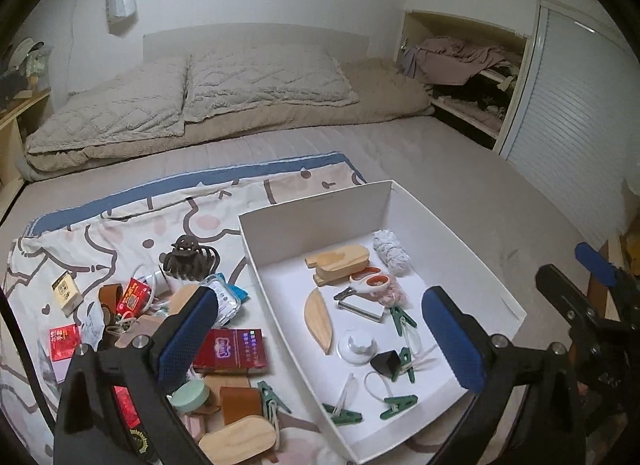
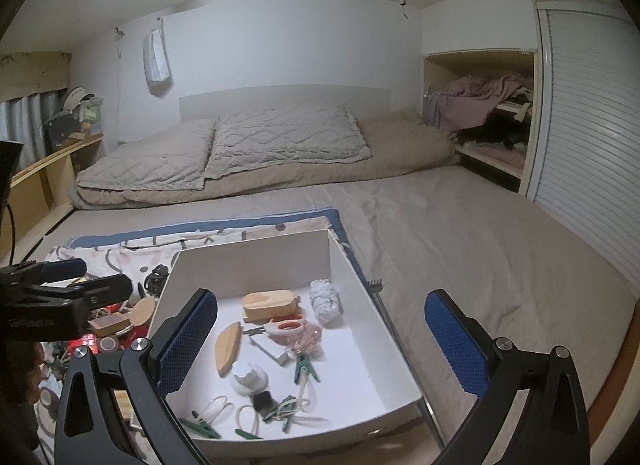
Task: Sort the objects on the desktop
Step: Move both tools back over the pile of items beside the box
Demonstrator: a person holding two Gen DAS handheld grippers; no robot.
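Cardboard red box (image 1: 231, 348) is judged light, rigid, best pinched across short edges; left gripper (image 1: 320, 339) and right gripper (image 2: 320, 341) are held wide open, empty.

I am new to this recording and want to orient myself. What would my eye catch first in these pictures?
First, the white box on the patterned cloth, already holding wooden pieces, green clothespins and orange-handled scissors. Next, the clutter left of it: a red packet and a dark hair claw. Both tongs, left and right, are open and hold nothing.
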